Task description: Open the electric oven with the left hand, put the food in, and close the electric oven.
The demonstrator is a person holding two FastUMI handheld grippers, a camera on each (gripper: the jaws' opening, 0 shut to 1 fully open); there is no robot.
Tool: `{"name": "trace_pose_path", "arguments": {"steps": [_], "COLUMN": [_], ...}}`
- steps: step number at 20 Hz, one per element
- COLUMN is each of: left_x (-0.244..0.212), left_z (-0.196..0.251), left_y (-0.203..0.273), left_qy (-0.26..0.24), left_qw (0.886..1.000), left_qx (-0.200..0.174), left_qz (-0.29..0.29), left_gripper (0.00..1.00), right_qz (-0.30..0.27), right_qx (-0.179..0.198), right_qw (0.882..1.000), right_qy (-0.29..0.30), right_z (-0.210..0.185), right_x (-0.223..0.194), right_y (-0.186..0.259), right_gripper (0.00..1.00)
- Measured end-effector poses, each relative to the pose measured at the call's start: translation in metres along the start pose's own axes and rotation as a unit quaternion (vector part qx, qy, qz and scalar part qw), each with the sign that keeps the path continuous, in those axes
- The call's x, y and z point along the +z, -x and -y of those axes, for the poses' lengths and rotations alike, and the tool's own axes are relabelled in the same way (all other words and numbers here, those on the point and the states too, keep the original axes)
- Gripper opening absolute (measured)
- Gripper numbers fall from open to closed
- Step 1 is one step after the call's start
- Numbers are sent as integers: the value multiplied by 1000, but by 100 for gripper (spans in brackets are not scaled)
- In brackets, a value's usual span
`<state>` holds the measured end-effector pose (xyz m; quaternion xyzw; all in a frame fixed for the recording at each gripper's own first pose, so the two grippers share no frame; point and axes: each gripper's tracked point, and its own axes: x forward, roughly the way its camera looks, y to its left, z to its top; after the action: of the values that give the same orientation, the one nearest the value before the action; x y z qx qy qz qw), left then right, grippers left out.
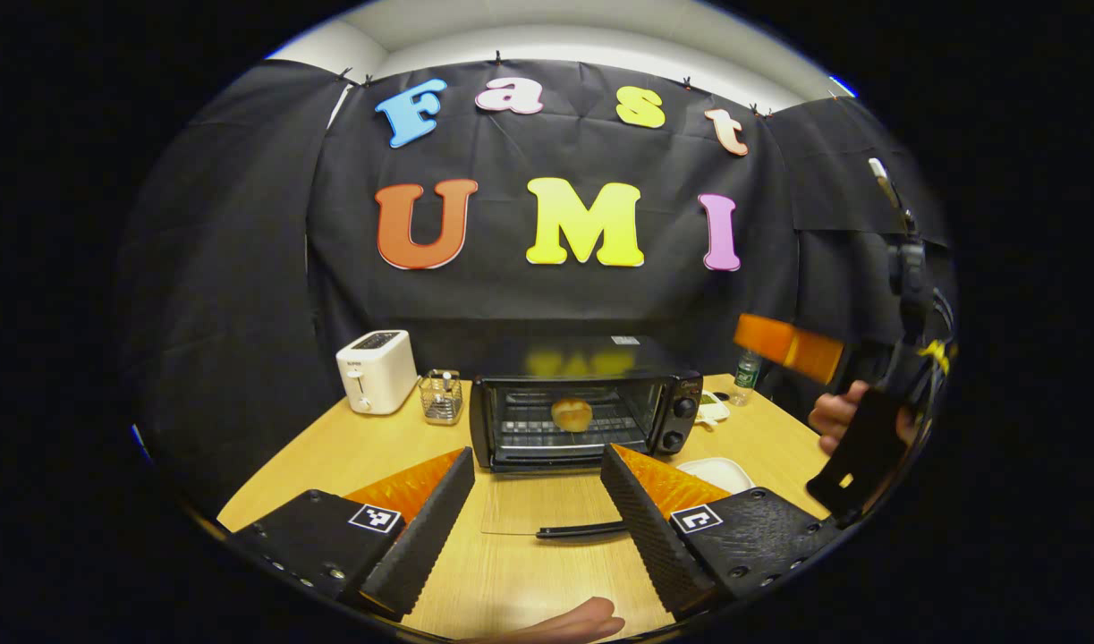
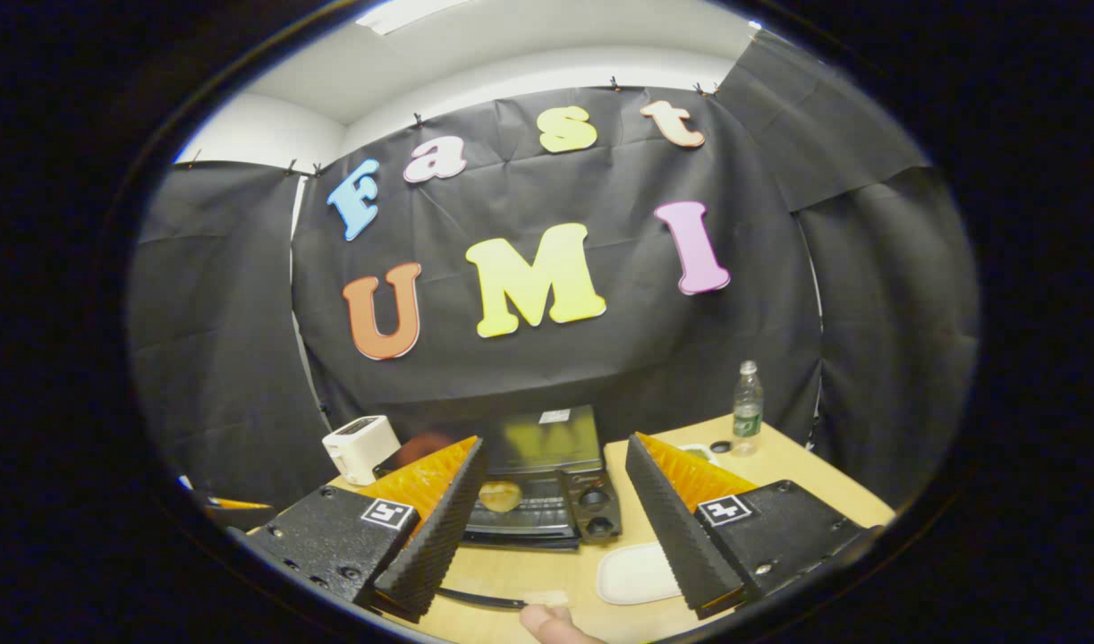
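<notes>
Setting: a staged recording booth got up as a small kitchen corner, not a lived-in home. Evidence: black cloth wall (image 1: 547, 304) pinned up on clips, with a plain white room wall and ceiling (image 2: 475, 63) above it. One wooden table (image 1: 547, 572) carries household props: electric oven (image 1: 582, 413) at the middle toward the back edge, white toaster (image 1: 377, 370) and wire basket (image 1: 442, 396) toward the back left corner, water bottle (image 2: 747, 395) toward the back right corner, white plate (image 2: 636, 572) near the front.
</notes>
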<state>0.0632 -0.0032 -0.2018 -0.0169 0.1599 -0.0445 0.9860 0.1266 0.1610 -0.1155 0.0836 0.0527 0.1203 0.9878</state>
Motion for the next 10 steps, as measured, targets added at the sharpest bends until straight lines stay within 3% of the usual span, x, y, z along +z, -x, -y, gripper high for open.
{"name": "trace_pose_path", "arguments": {"steps": [1,6,7,8,10], "left_x": [-8,-66,-76,-90,-113], "left_z": [5,27,32,40,54], "left_y": [-6,-37,-42,-47,-51], "left_qy": [3,5,4,4,-2], "left_qw": [1000,998,997,996,993], "left_qx": [-3,-16,-19,-27,-38], "left_qz": [-8,-60,-72,-85,-114], "left_gripper": [94,94,94,94,94], "right_qz": [10,51,59,70,86], "right_qx": [-2,-68,-74,-75,-79], "right_qw": [1000,996,995,995,993], "right_qy": [3,23,23,20,23], "right_z": [8,74,82,86,96], "right_x": [15,72,83,94,112], "right_y": [9,53,63,71,86], "right_gripper": [100,93,100,94,94]}}
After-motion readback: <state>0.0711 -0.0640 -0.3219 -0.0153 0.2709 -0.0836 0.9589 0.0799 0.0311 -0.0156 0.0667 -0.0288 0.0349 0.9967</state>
